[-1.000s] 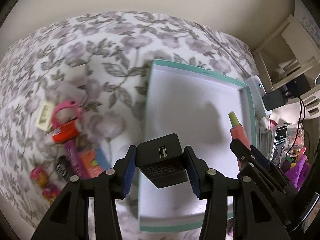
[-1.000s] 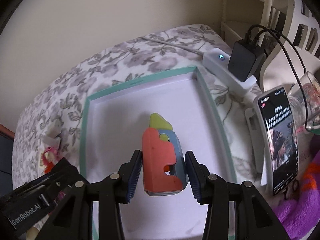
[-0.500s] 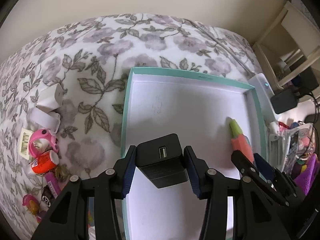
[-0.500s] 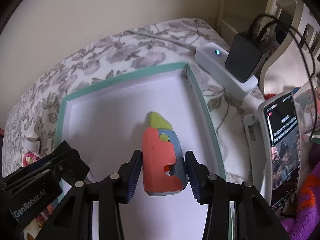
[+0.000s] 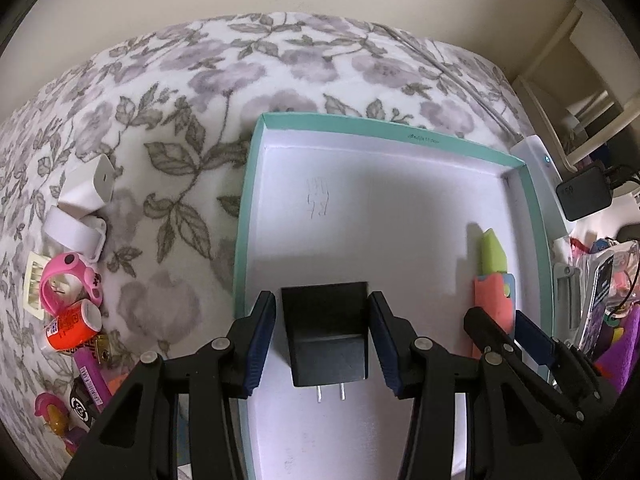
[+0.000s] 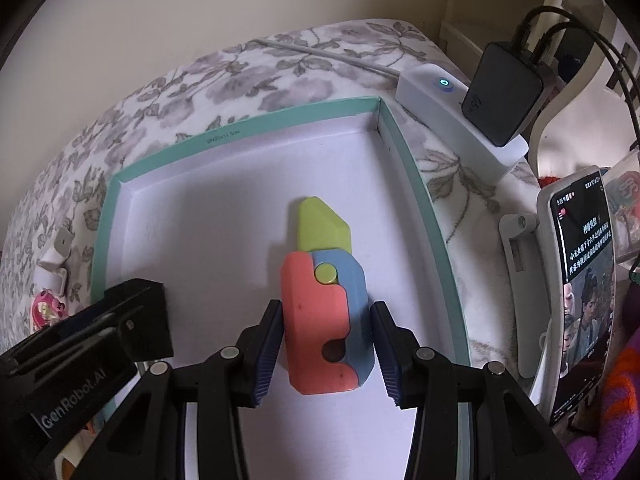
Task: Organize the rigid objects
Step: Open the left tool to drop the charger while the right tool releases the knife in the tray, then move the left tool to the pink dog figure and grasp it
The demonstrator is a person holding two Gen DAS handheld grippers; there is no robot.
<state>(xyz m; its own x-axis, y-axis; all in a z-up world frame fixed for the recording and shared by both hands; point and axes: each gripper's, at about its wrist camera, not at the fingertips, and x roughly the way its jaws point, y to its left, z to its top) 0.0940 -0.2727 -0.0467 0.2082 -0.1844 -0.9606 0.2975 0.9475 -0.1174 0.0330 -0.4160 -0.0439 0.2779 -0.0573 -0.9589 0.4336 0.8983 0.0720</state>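
A teal-rimmed white box (image 5: pixel 248 220) lies on a floral blanket. My left gripper (image 5: pixel 322 304) points down into the box's left part. Its blue pads lie against the sides of a black wall charger (image 5: pixel 326 332), whose two prongs point back toward the camera. The charger looks to be down at the box floor. In the right part of the box (image 6: pixel 416 208), my right gripper (image 6: pixel 326 316) is shut on a red, blue and yellow-green toy knife (image 6: pixel 316 320). The toy's green tip points away, and its body sits low over the floor. The toy (image 5: pixel 494 280) also shows in the left wrist view.
Left of the box lie a white charger (image 5: pixel 90 184), a pink watch (image 5: pixel 68 276), an orange tube (image 5: pixel 70 328) and other small items. To its right are a white power strip (image 6: pixel 452 120) with a black adapter (image 6: pixel 504 92) and a phone on a stand (image 6: pixel 580 280).
Both grippers have come down into the box. The charger has swung in the left jaws, and its prongs now face the camera instead of its USB port. The toy knife sits lower.
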